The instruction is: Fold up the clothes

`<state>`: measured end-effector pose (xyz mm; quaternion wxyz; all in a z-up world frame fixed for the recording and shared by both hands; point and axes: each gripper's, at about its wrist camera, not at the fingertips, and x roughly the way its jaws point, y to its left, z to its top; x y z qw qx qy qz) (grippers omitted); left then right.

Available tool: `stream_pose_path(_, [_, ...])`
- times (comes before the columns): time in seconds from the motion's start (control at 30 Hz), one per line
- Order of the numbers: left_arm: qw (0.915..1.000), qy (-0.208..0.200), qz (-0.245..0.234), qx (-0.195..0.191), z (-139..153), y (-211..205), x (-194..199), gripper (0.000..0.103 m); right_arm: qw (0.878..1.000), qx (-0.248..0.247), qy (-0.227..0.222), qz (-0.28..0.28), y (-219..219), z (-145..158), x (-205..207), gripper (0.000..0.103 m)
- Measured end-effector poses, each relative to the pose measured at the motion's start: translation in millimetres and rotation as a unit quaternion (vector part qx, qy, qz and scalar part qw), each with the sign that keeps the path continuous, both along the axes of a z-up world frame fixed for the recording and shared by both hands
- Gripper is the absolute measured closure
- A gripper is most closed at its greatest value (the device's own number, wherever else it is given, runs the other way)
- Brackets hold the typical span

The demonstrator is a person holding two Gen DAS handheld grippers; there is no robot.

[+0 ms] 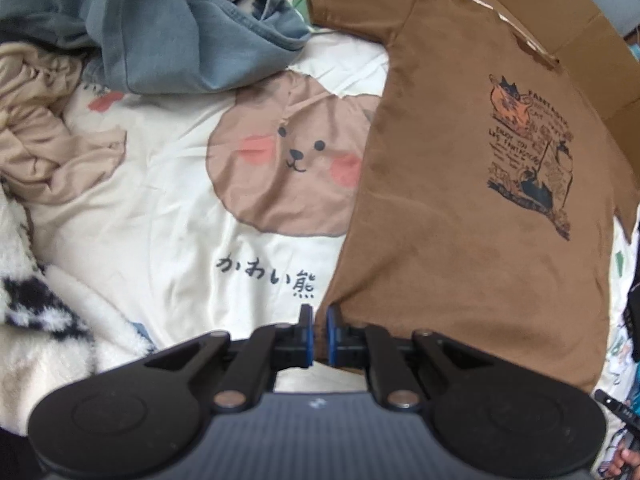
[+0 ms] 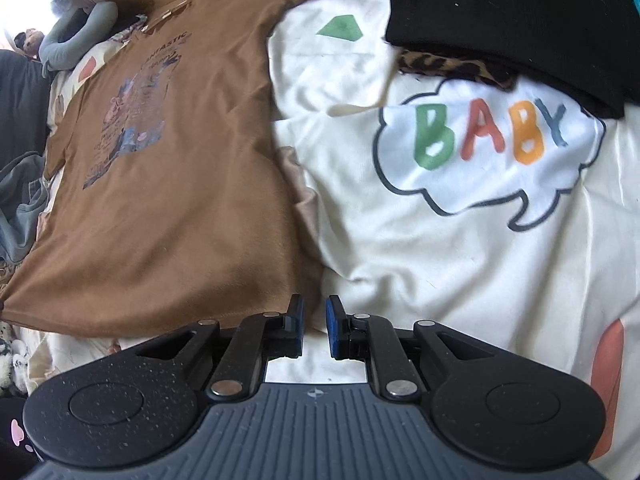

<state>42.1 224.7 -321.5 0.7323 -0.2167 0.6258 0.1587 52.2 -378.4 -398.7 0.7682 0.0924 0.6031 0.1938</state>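
I see the brown T-shirt (image 1: pixel 460 220) spread flat on the bed (image 1: pixel 168 248). My left gripper (image 1: pixel 319 320) seems nearly closed at its hem corner, perhaps pinching it. The right gripper (image 2: pixel 316 312) stands slightly parted, holding nothing.

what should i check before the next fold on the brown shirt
1. Brown shirt spread flat, print up: ok.
2. Left gripper at the shirt's hem corner, jaws nearly closed; cloth pinched: cannot tell.
3. Right gripper at the other hem corner, narrow gap, nothing between the jaws: not ok.
4. Blue garment clear of the shirt: ok.
5. Black garment clear of the shirt: ok.
6. Cardboard under the shirt's collar end: not ok.
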Motion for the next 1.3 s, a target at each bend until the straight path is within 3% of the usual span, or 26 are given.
stream_pose_path(0.57, [0.999,0.031,-0.004,0.031,1.0,-8.4,8.1,0.096,0.998,0.006,-0.029,0.055,23.7,-26.5,-0.7,0.091])
stream_pose_path(0.77, [0.9986,0.036,-0.007,0.037,0.8,-11.7,10.1,0.096,0.998,0.004,-0.028,0.064,22.3,-28.3,-3.9,0.082])
stream_pose_path(0.8, [0.9986,0.036,-0.009,0.038,0.5,-12.3,10.2,0.096,0.998,0.005,-0.027,0.062,21.7,-28.2,-4.0,0.077])
stream_pose_path(0.93, [0.9986,0.036,-0.008,0.038,-0.7,-12.6,9.2,0.096,0.998,0.015,-0.019,0.05,20.6,-32.4,-2.5,0.076])
stream_pose_path(1.07, [0.9989,0.032,-0.005,0.035,0.4,-12.2,6.9,0.096,0.998,0.016,-0.019,0.065,29.1,-33.4,-3.4,0.082])
stream_pose_path(1.13, [0.9991,0.027,-0.004,0.033,2.4,-11.7,5.7,0.096,0.998,0.016,-0.012,0.068,31.3,-31.0,-2.4,0.1])
stream_pose_path(1.3, [0.9997,0.009,-0.001,0.024,13.0,-8.0,2.8,0.096,0.997,0.031,-0.009,0.063,27.1,-7.8,0.3,0.1])
